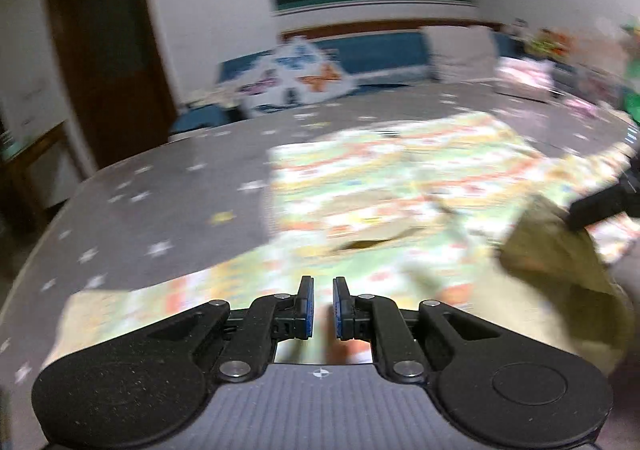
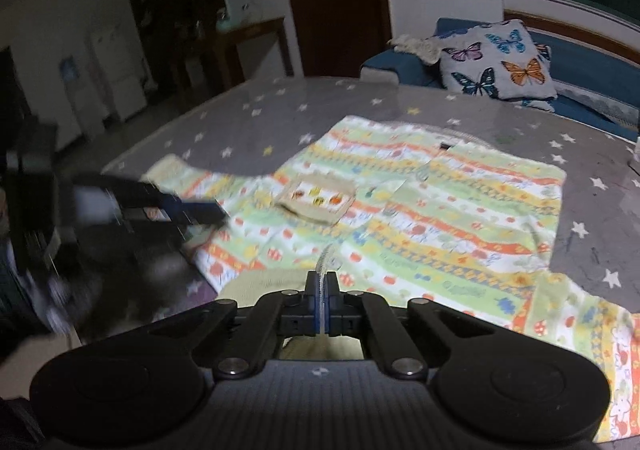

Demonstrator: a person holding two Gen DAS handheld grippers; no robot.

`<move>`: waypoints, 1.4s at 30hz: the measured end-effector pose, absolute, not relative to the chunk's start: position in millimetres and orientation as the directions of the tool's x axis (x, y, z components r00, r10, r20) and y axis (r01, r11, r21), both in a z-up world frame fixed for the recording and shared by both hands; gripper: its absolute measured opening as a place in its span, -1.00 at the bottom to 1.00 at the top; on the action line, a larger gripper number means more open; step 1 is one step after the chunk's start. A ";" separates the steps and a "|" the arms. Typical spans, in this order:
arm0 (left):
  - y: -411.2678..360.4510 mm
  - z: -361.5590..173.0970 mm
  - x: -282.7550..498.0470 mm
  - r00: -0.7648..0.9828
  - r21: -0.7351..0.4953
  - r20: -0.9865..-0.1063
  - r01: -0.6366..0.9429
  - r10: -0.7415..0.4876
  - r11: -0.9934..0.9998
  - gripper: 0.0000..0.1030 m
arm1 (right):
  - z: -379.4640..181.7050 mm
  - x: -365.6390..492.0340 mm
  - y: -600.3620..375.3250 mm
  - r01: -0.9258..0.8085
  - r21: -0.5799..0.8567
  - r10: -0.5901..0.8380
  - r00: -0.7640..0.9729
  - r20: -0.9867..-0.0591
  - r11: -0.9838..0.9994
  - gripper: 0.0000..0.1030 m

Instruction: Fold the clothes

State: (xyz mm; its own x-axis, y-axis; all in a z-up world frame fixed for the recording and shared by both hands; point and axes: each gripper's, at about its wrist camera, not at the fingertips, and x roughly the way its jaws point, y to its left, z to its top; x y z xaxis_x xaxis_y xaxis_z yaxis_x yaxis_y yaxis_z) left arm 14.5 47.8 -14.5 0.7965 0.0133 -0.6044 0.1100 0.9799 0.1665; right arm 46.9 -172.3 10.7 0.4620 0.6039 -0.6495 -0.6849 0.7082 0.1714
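My right gripper (image 2: 321,284) has its fingers pinching the near hem of the patterned garment (image 2: 420,210). My left gripper (image 1: 323,288) has its fingers slightly spread, holding nothing, above the garment spread flat on the star-print tabletop (image 2: 248,118). Beyond sits a butterfly cushion (image 2: 496,62).

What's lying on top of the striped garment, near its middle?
A small patch pocket sits on the striped garment, its beige lining edge showing. Nothing else rests there. What is inside the pocket is covered. The star-print table lies underneath.

surface: grey star-print table (image 2: 256,122) | on it: striped patterned garment (image 2: 440,218)
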 end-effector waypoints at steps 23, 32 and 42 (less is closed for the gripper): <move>-3.6 -34.8 -6.4 0.798 0.233 -0.592 0.305 -0.114 0.923 -0.77 | 3.6 33.6 -147.3 -0.775 0.175 0.649 0.355 -0.673 0.607 -0.87; 13.9 -31.6 -18.7 0.785 0.153 -0.604 0.283 -0.137 0.947 -0.57 | -17.8 60.2 -143.5 -0.722 0.097 0.560 0.437 -0.704 0.685 -0.81; 82.2 -14.5 -22.9 0.805 0.080 -0.592 0.012 0.038 0.997 -0.30 | -23.9 47.5 -133.4 -0.762 0.031 0.553 0.441 -0.707 0.647 -0.45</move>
State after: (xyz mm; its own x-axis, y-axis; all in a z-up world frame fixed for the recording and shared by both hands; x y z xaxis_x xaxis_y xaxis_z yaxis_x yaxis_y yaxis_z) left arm -22.9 82.2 -14.5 0.8047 0.0383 -0.5925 0.0118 0.9967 0.0804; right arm 47.5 -133.4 -23.9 0.4408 0.5529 -0.7072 -0.7621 0.6468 0.0307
